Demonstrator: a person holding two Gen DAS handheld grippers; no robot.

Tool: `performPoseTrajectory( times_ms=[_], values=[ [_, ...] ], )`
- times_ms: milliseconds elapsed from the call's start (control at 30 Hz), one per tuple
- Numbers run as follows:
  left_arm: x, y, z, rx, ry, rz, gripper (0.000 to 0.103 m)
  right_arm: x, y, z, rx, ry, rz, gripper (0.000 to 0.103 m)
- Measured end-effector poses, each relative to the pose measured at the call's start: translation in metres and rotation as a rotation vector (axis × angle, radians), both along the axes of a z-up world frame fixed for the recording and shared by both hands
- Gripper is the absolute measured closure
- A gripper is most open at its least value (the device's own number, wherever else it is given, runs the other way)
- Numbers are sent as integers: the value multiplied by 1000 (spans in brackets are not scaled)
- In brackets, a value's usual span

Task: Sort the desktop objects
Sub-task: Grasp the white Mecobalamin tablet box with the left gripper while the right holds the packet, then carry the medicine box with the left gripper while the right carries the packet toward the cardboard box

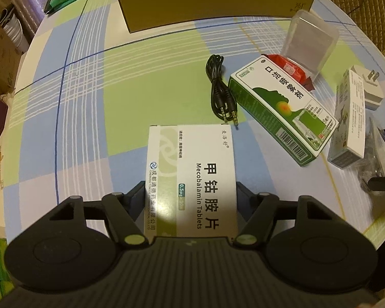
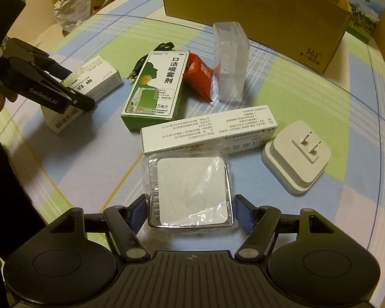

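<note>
My left gripper (image 1: 191,187) is shut on a white Mecobalamin tablet box (image 1: 192,169), which lies flat on the checked tablecloth (image 1: 115,102). The right wrist view shows the same gripper (image 2: 77,89) and box (image 2: 97,79) at the far left. My right gripper (image 2: 191,205) is shut on a clear plastic packet with a white square inside (image 2: 190,192), low over the cloth. Between the two lie a green mouth-spray box (image 2: 156,87), a red sachet (image 2: 200,77), a black audio cable (image 1: 220,89), a long white box (image 2: 208,131) and a white plug adapter (image 2: 295,154).
A large cardboard box (image 2: 256,12) stands at the back of the round table. A clear plastic case (image 2: 231,61) stands upright beside the red sachet. Bags and clutter (image 2: 71,7) sit beyond the table's far left edge. A wicker chair (image 1: 372,7) is at the back right.
</note>
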State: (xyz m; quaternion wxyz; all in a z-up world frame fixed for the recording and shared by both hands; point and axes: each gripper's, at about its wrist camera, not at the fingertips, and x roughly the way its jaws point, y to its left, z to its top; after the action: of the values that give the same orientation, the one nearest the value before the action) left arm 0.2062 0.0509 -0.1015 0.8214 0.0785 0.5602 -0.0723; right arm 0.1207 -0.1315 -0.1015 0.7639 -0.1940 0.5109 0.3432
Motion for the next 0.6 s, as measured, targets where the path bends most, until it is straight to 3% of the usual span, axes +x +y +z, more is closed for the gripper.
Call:
performPoseTrajectory(
  times_ms=[233, 367, 600],
  values=[
    [-1, 1, -1, -2, -9, -1, 36, -1, 4, -5, -12, -13, 2, 31],
    [-3, 1, -1, -2, -6, -3, 36, -3, 5, -5, -14, -25, -20, 37],
    [-15, 3, 15, 3, -30, -12, 36, -7, -9, 12, -8, -50, -74, 37]
  ],
)
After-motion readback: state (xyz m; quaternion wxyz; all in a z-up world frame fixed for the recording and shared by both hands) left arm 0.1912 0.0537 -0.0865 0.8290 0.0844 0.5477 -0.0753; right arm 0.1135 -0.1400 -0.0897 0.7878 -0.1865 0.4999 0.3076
